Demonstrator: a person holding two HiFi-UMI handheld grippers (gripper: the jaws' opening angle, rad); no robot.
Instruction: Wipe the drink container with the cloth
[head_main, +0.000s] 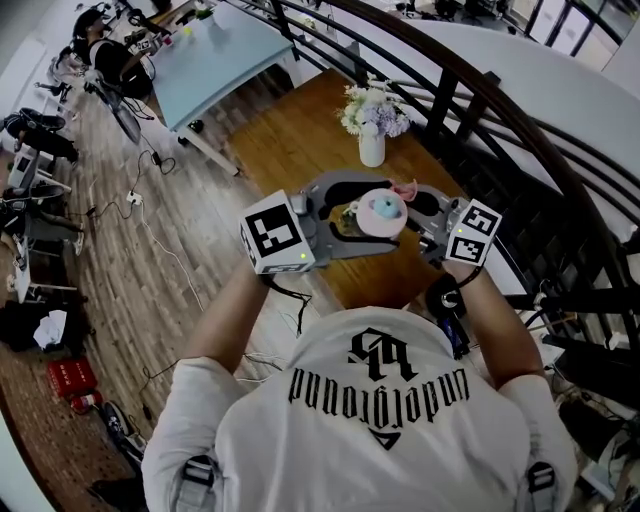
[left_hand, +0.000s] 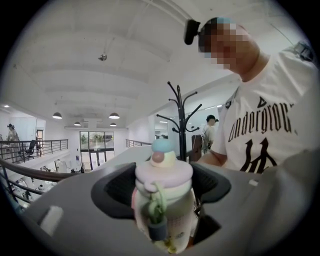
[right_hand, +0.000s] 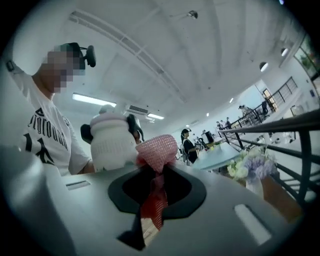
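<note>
Pastel plastic marked out the drink bottle (head_main: 381, 212) at the centre of the head view. The left gripper (head_main: 350, 216) held it in the air over the wooden table (head_main: 290, 130), and the right gripper (head_main: 422, 208) faced it from the frame's right. A pink cloth (head_main: 405, 188) showed just above the bottle's lid. A vase of flowers (head_main: 372, 128) stood well apart, higher in the frame, and a black railing (head_main: 490, 100) curved along the right, so open room lay mostly to the left and toward the person.

In the left gripper view, low in the middle, the jaws were clamped on the bottle's body below its lilac lid, with the bottle upright.

In the right gripper view the jaws pinched the mesh cloth, and its bunched end stood at the bottle's side, left of centre. Whether they touched could not be told. The wiping step seemed in hand. The next move likely called for pressing the bunch on and stroking along the body while the other grip stayed firm.
</note>
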